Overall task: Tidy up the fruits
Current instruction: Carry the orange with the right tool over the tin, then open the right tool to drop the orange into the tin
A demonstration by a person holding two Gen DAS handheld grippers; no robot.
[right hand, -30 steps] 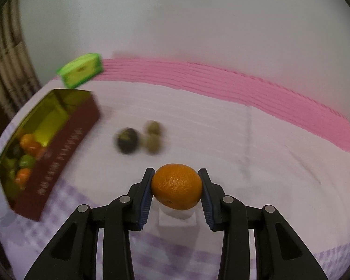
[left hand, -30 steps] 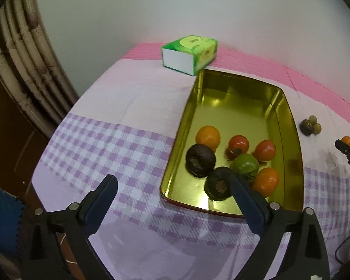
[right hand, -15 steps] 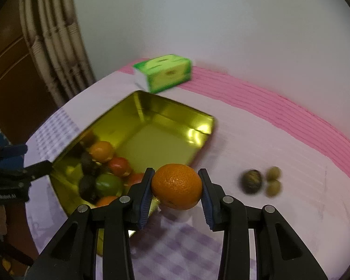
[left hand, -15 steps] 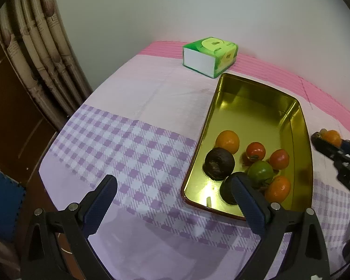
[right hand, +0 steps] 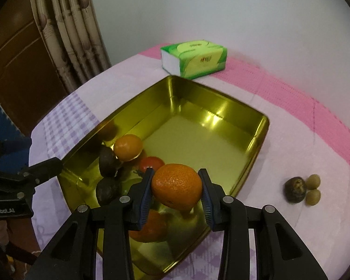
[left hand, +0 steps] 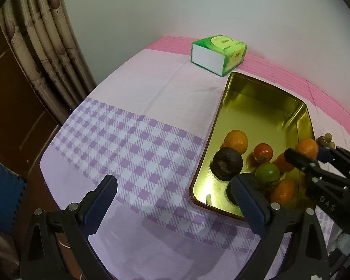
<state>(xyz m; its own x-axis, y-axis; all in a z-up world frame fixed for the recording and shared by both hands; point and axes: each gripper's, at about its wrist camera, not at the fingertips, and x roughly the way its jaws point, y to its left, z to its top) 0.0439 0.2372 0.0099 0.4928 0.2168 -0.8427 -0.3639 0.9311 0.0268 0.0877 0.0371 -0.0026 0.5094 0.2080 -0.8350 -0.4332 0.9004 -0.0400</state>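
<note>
green fruit (left hand: 267, 172) partly behind jaws

Gold tin (right hand: 259, 137) – orange mandarin (right hand: 176, 187) (green tissue box (right hand: 196, 58)) – purple-checked, pink-edged cloth (left hand: 133, 144).

Left gripper (left hand: 172, 200) low, jaws spread wide; right gripper (right hand: 176, 194) raised, jaws clamped on a load.

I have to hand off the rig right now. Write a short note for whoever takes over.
Right gripper: shut on an orange, held over the gold tin, not released.
Left gripper: open, empty, over the checked cloth beside the tin.
Done: several fruits already lie in the tin's near end.
Left: drop the orange in, then fetch the dark fruit and two small greenish ones on the cloth right of the tin.
</note>
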